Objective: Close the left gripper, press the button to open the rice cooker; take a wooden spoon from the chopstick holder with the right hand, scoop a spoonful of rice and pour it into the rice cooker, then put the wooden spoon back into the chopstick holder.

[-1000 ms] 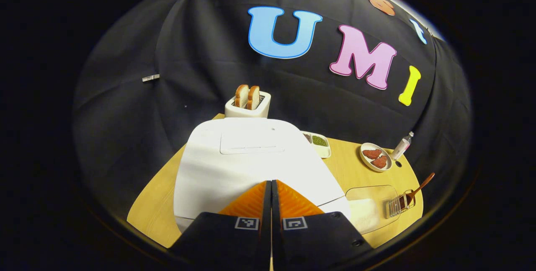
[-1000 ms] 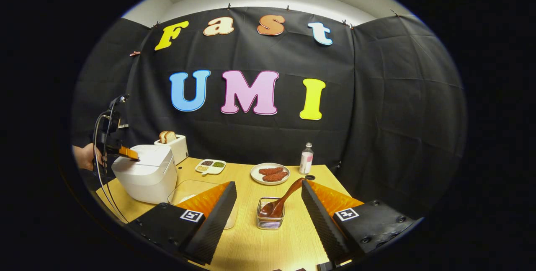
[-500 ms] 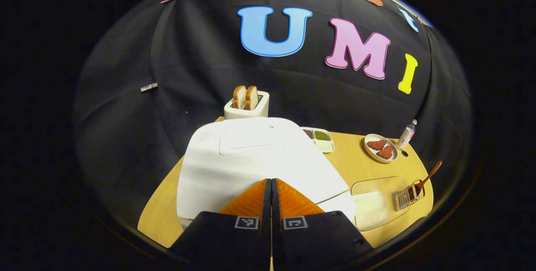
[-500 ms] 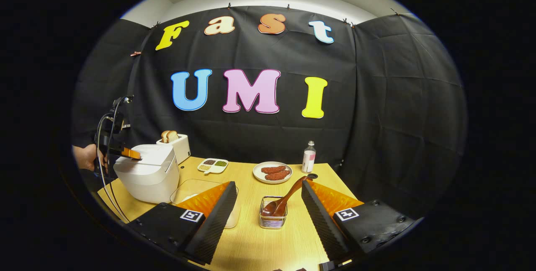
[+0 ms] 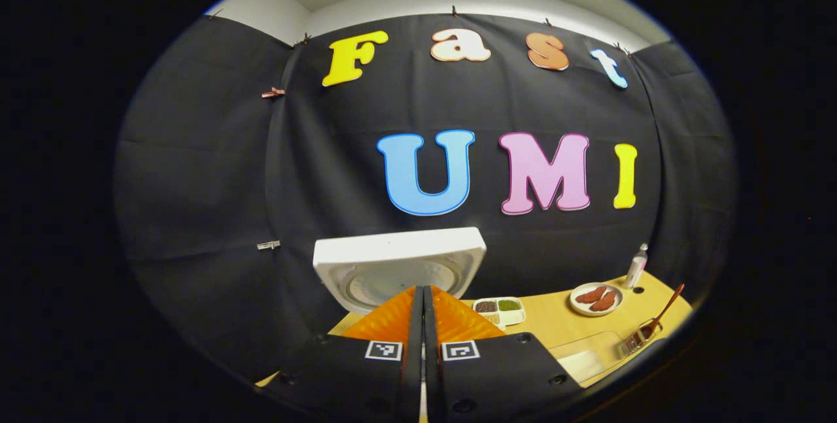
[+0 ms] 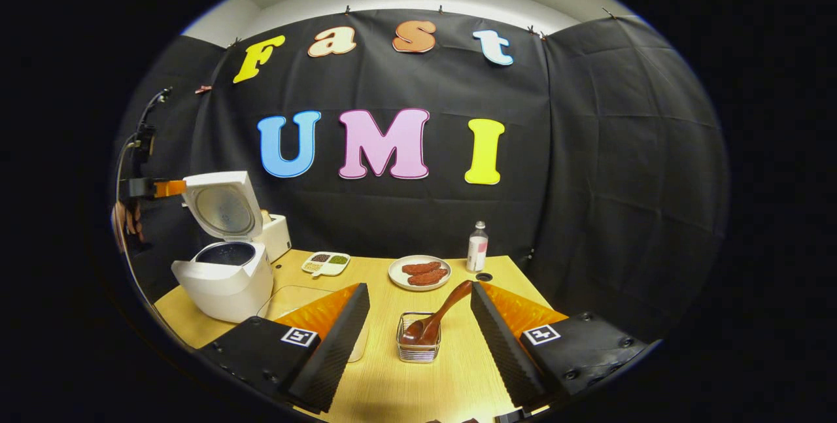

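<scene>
The rice cooker [image 6: 225,279] stands at the left end of the counter [image 6: 386,377], its lid [image 6: 219,204] raised upright and the dark inner pot showing. The left tool [image 5: 423,302] is clenched, fingers pressed flat together on nothing, held level in the air and facing the lid's underside [image 5: 399,266]. In the right gripper view that tool [image 6: 171,187] sits just beside the lid's top edge, a hand [image 6: 124,227] below it. The right tool [image 6: 418,299] is released, jaws wide apart, hovering low over the counter with one wire chopstick holder [image 6: 418,346] between its fingers. One wooden spoon [image 6: 435,315] leans in the holder, handle tilted to the right. One clear container [image 6: 288,299] lies just right of the cooker. Farther back are one white toaster [image 6: 278,236], one divided dish [image 6: 325,263] of beans, one plate [image 6: 420,272] carrying two reddish pieces, and one small bottle [image 6: 478,246].
</scene>
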`<control>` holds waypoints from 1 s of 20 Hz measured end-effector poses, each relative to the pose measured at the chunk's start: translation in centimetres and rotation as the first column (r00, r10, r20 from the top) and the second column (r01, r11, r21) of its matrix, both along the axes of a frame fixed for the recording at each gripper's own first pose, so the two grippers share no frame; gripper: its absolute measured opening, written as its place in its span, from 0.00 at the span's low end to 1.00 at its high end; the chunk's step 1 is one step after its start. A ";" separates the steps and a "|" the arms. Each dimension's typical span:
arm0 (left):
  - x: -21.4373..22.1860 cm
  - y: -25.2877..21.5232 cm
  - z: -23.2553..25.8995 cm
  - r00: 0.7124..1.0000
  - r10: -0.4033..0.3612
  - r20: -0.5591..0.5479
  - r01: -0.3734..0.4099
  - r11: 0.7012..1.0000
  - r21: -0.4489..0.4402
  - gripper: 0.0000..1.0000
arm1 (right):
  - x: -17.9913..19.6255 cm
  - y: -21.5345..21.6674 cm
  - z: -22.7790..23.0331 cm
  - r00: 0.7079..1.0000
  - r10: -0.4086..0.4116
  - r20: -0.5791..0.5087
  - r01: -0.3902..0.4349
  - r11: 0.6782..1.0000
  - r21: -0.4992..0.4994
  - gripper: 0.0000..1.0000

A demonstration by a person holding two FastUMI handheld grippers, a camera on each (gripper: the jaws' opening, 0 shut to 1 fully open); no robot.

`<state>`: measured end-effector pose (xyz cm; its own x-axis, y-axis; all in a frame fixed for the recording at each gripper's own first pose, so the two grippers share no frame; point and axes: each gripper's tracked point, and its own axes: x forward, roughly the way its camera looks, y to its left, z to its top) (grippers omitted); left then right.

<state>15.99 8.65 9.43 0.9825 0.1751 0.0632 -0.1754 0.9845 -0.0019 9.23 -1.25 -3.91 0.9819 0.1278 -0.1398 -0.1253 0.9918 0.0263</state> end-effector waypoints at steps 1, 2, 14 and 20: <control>-1.0 -0.4 -0.2 1.000 -0.001 0.001 0.001 1.000 -0.010 0.08 | 0.5 -0.1 -0.3 1.000 0.001 -0.006 -0.001 1.000 0.002 0.98; -1.9 -0.8 -0.3 1.000 -0.001 -0.006 0.001 1.000 -0.019 0.09 | 1.0 -0.4 -0.5 1.000 0.000 -0.012 0.000 1.000 0.000 0.98; -8.4 -5.8 -5.8 0.991 0.059 -0.116 -0.066 0.996 -0.058 0.96 | 8.5 -2.5 -8.2 0.977 0.030 -0.210 -0.012 0.996 0.089 0.98; -11.5 -7.8 -9.2 0.965 0.167 -0.200 -0.189 0.977 -0.097 0.97 | 12.2 -3.5 -12.8 0.948 0.057 -0.313 -0.009 0.988 0.153 0.99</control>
<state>4.51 0.86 0.19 0.9268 0.3435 -0.1518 -0.3558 0.9325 -0.0618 21.46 -4.76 -16.69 0.8851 0.2024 -0.4190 -0.1196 0.9692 0.2154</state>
